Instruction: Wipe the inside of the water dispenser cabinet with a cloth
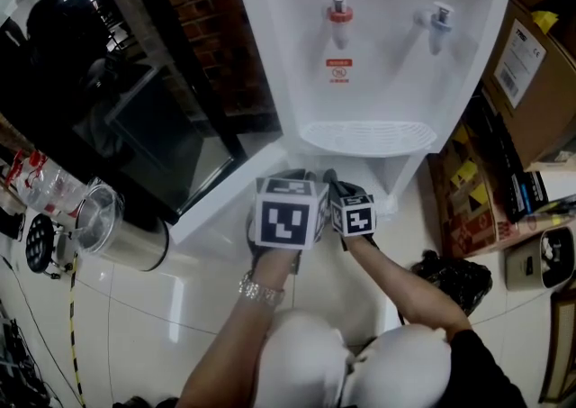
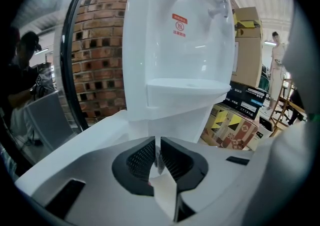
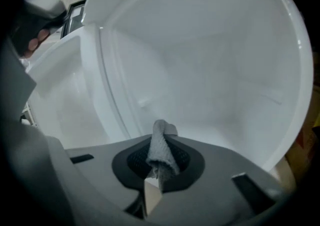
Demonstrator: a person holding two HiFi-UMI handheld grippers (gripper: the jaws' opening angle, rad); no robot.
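The white water dispenser (image 1: 378, 37) stands with its lower cabinet door (image 1: 225, 194) swung open to the left. Both grippers are low in front of the cabinet, under the drip tray (image 1: 369, 136). My right gripper (image 1: 331, 179) reaches into the cabinet and is shut on a grey cloth (image 3: 161, 145); its view shows the gripper (image 3: 160, 154) close to the white inner walls (image 3: 215, 70). My left gripper (image 1: 301, 176) is just beside it on the left. Its view shows the left gripper (image 2: 158, 157) shut with nothing between the jaws, facing the dispenser's front (image 2: 180, 60) from outside.
Cardboard boxes (image 1: 531, 73) and a black bag (image 1: 459, 276) crowd the floor right of the dispenser. A steel canister (image 1: 117, 231) lies at the left by a dark glass panel (image 1: 135, 118). A brick wall (image 2: 100, 45) stands behind. A person (image 2: 277, 70) stands far off.
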